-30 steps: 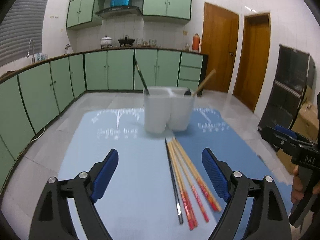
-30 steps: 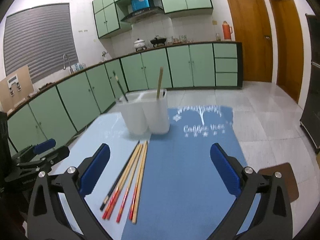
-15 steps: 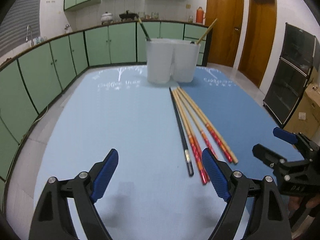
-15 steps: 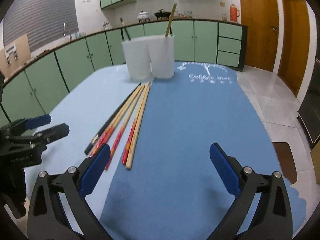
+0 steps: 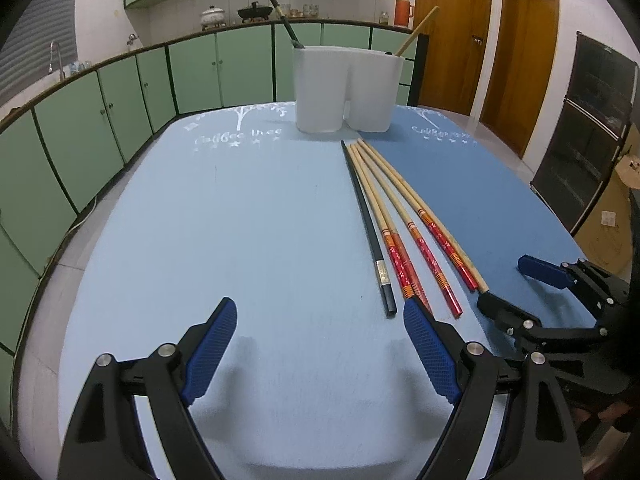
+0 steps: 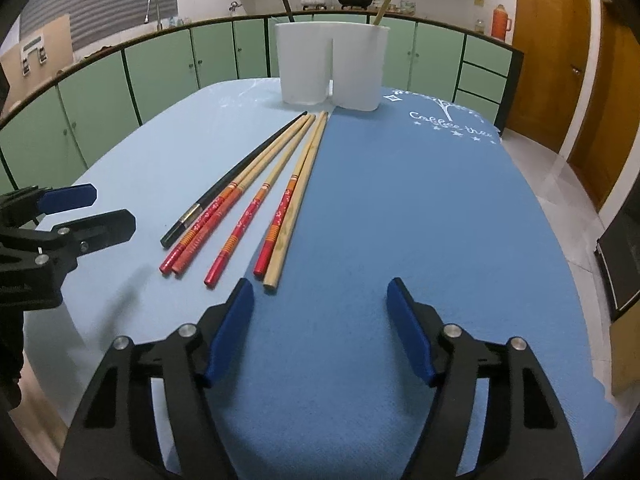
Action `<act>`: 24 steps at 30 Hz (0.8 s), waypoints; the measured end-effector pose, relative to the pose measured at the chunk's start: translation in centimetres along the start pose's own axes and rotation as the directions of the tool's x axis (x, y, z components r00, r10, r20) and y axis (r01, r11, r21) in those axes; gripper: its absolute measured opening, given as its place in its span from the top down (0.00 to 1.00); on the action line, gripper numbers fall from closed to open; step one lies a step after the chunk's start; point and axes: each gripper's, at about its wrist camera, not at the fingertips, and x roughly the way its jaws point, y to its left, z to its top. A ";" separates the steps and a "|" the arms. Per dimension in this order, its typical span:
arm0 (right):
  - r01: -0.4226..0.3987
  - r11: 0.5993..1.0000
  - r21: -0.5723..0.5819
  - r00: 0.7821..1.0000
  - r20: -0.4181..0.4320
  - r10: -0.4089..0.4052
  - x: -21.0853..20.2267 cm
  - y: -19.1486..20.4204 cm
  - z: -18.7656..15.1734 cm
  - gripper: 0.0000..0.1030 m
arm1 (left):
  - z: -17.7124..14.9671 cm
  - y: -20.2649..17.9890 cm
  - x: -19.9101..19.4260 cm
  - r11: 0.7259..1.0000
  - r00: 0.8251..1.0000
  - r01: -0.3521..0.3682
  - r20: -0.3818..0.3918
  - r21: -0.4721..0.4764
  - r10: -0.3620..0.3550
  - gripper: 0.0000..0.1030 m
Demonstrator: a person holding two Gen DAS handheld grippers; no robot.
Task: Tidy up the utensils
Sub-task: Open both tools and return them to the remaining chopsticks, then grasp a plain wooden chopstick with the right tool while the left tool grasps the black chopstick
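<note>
Several chopsticks lie side by side on the table: one black chopstick (image 5: pixel 368 228) (image 6: pixel 236 176) and wooden ones with red ends (image 5: pixel 416 224) (image 6: pixel 280 204). Behind them stands a white two-compartment holder (image 5: pixel 346 88) (image 6: pixel 332 64), with a dark utensil (image 5: pixel 286 24) in its left cup and a wooden stick (image 5: pixel 416 32) in its right. My left gripper (image 5: pixel 320 316) is open over bare cloth, left of the chopsticks' near ends. My right gripper (image 6: pixel 320 296) has its jaws closing with nothing between them, its left pad just short of the plain wooden chopstick's end.
The table is covered by a light blue cloth (image 5: pixel 240 220) on the left and a darker blue one (image 6: pixel 420 200) on the right. Green kitchen cabinets (image 5: pixel 120 92) line the room behind, wooden doors (image 5: pixel 452 32) to the right, a dark cabinet (image 5: pixel 592 128) beside the table.
Both grippers have come down and tilted toward the table, so the chopsticks now lie close ahead. The right gripper's jaws have narrowed. The left gripper's opening is unchanged.
</note>
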 end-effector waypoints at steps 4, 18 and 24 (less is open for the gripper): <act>0.038 0.999 0.018 0.999 0.000 -0.038 -0.2 -1.0 0.2 0.36 | -0.3 0.2 0.1 1.000 1.000 -0.001 -0.008 -0.006 0.001 0.19; -0.028 1.000 -0.004 1.000 0.000 0.028 0.7 0.5 1.0 0.73 | -0.6 0.0 0.4 1.000 1.000 0.002 -0.026 -0.006 -0.002 0.19; -0.035 0.999 0.017 0.999 -0.003 0.035 0.5 0.1 1.0 0.94 | -0.9 -0.8 1.2 1.000 0.999 0.002 -0.052 0.012 -0.001 0.19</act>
